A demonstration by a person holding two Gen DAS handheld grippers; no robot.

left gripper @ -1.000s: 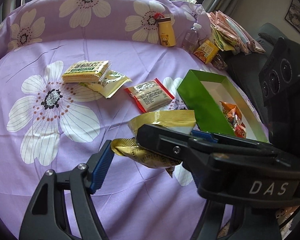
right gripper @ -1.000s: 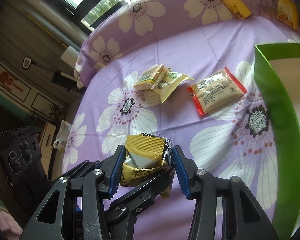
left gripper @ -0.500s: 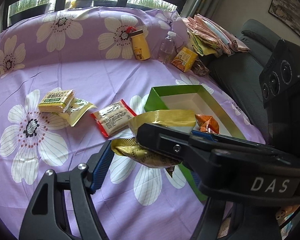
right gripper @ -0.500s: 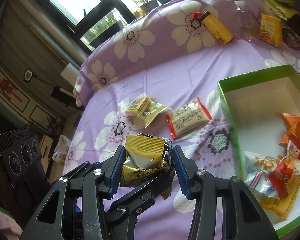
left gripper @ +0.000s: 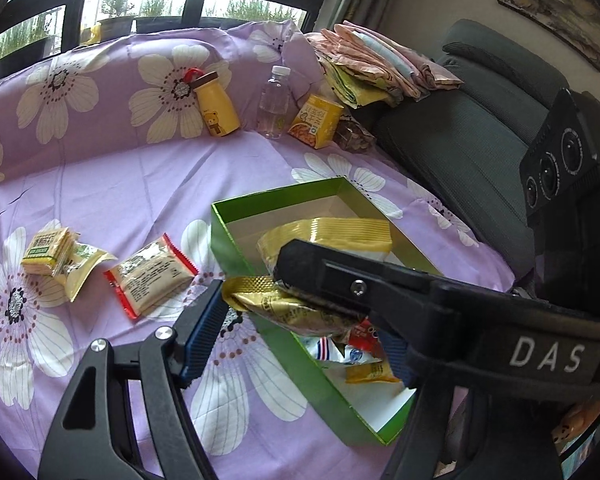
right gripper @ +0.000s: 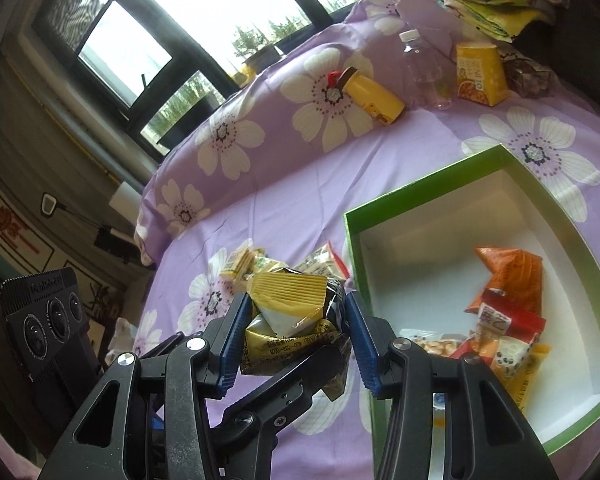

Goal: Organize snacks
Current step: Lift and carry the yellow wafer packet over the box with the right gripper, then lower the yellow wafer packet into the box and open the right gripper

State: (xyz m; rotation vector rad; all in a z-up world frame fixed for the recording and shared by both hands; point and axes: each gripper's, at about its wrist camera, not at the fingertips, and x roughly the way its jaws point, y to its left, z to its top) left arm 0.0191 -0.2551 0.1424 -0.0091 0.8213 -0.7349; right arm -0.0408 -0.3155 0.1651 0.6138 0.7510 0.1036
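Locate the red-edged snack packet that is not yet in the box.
The red-edged packet lies flat on the purple flowered sheet, just left of the green box in the left wrist view, with the yellow cracker packs further left.

Both my cams ride on the grippers, looking forward and down along the fingers. Left one sits close over the green box (left gripper: pixel 236 240), facing the window end of the purple flowered sheet (left gripper: pixel 140 184) — my other gripper crosses right in front. Right one looks from nearer the box's open side. Both catch the box, yellow bottle (right gripper: pixel 374 98) and sheet.
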